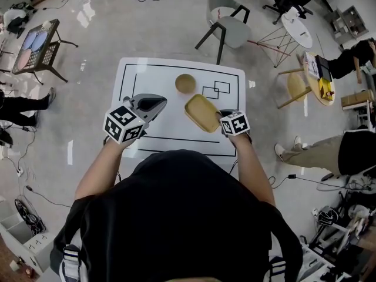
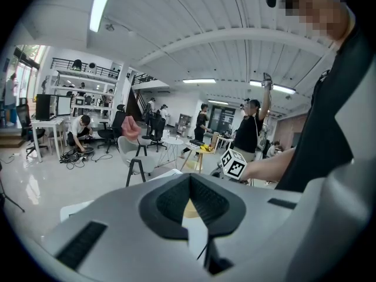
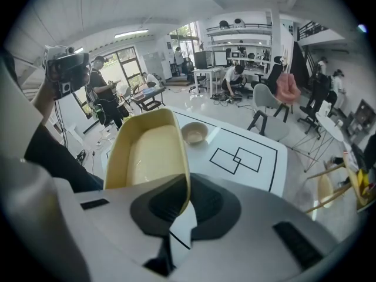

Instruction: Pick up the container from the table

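Observation:
The container (image 1: 202, 112) is a shallow yellow rectangular tray over the middle of the white table (image 1: 132, 75). My right gripper (image 1: 222, 116) is shut on its near right rim. In the right gripper view the container (image 3: 150, 148) rises tilted up and to the left from the right gripper (image 3: 187, 184), whose pads pinch the thin rim. My left gripper (image 1: 163, 101) hovers to the left of the container, apart from it, and its jaws are together with nothing in them. In the left gripper view, the left gripper (image 2: 190, 178) points out over the table.
A small round tan bowl (image 1: 185, 83) (image 3: 194, 133) sits on the table beyond the container, beside two overlapping black squares (image 3: 238, 157). A grey chair (image 1: 229, 27) stands past the far edge. Small tables (image 1: 298, 29) and seated people are to the right.

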Motion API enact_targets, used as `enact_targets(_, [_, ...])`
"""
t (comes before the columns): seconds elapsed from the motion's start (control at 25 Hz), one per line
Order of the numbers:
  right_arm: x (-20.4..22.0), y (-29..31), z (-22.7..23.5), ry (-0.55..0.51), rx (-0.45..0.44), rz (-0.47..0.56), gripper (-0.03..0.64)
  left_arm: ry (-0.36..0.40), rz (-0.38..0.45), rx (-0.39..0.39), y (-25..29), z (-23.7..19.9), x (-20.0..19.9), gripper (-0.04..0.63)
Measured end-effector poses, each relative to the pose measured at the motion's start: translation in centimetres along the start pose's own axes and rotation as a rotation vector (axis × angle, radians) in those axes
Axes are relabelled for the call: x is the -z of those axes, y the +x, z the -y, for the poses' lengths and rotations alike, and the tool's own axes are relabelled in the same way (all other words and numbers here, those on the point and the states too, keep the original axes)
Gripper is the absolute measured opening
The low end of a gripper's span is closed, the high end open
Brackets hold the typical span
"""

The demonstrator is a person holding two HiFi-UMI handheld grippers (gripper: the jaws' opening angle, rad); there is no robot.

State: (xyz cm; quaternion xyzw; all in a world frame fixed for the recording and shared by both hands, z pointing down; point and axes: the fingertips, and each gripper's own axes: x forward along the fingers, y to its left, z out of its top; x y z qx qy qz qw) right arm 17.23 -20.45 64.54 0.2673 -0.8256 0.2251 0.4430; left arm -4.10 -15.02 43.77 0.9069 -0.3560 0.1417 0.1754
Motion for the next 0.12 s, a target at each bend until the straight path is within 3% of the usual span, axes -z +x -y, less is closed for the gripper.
enact_targets(0.12, [-0.05, 0.03, -0.03, 0.000, -0.001, 0.000, 0.017, -0.003, -0.004, 0.000, -0.02, -0.09, 0.14, 0.008])
